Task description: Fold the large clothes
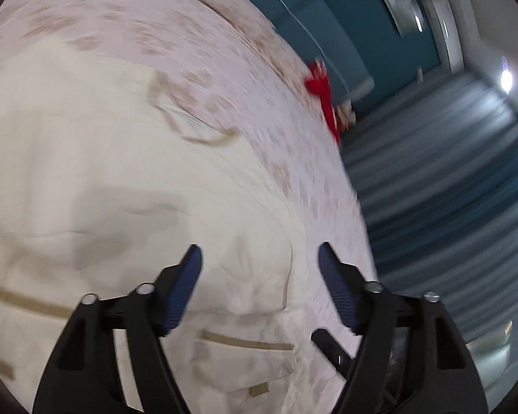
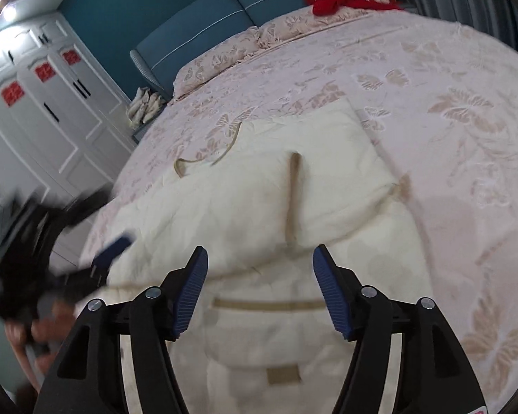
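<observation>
Your cream garment [image 2: 259, 207] lies on the bed [image 2: 449, 120], one sleeve already folded across its chest. Both your left claw [image 1: 259, 258] and right claw [image 2: 259, 258] hover above it with jaws apart, gripping nothing. More folds remain.

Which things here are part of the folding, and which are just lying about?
Part of the job: cream garment; left gripper, open; right gripper, open.

Lying about: red cloth; pillows; bedspread; wardrobe.
</observation>
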Tool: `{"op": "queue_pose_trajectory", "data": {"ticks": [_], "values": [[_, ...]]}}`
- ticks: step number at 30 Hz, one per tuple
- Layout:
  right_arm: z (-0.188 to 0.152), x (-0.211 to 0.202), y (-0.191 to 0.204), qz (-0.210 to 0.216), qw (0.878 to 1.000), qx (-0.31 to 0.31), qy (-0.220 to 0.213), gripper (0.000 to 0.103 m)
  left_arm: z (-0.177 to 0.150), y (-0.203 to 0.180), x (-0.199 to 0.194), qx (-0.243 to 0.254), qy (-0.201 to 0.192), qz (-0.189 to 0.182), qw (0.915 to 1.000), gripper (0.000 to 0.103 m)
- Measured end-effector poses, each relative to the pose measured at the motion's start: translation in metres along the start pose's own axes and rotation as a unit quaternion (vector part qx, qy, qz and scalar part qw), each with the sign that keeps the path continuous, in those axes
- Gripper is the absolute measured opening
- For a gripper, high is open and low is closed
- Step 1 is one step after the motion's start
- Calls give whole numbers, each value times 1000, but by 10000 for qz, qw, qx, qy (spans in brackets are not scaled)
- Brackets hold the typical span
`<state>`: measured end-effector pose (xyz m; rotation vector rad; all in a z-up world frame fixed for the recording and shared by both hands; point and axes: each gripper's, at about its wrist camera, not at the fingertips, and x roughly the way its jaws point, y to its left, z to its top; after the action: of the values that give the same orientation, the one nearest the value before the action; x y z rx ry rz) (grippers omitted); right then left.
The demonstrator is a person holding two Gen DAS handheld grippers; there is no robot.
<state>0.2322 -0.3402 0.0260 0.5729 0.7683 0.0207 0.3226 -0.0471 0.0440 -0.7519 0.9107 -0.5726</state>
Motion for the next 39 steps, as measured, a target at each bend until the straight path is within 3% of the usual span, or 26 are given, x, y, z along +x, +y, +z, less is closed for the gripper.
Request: {"op": "queue_pose_trajectory", "data": {"ticks": [3,6,8,9,11,12,13,14,16,17,19,21,24,27,34,39], "values": [[8,25,-2,-196,9997,93,96,66,18,49,-41,-466,-438,297,9975,74],[11,39,-10,-582,9981,177,51,66,29,108,-75,-1018,-817,774,9884,74],[11,46,-16,-621,9977,274,72,66,36,147,-88,-1465,-957,983,9796,73],[9,49,-18,-545,9979,328,131,60,38,164,-94,-1692,-1031,1006,9750,72],[9,57,-13,-366,9984,309,308,32,42,183,-95,-1935,-1040,983,9706,66],[12,59,-8,-367,9984,225,357,13,45,193,-92,-2089,-1031,896,9683,62],[18,55,-1,-320,9989,152,300,7,45,196,-94,-2177,-1021,850,9669,61],[24,48,5,-223,9995,102,174,7,48,203,-91,-2326,-1021,816,9637,53],[47,18,20,93,9997,11,-232,5,52,209,-91,-2427,-1048,897,9602,27],[57,5,24,207,9990,-19,-390,5,56,208,-93,-2420,-1063,1046,9587,10],[76,-19,35,403,9966,-247,-676,4,60,198,-100,-2251,-1190,1076,9610,9],[76,-22,41,-96,9942,-751,-764,4,60,178,-101,-1829,-1256,1221,9674,7],[56,21,10,-904,9927,-767,-215,4,53,152,-95,-1169,-1393,1735,9679,6],[30,55,-19,-1353,9880,-714,196,4,39,159,-79,-1108,-1154,1996,9667,6],[8,83,-36,-1537,9852,-647,387,3,23,164,-62,-524,-1041,2487,9616,6],[10,78,-40,-1329,9888,-477,476,3,21,156,-47,-29,-933,2867,9535,8]]}}
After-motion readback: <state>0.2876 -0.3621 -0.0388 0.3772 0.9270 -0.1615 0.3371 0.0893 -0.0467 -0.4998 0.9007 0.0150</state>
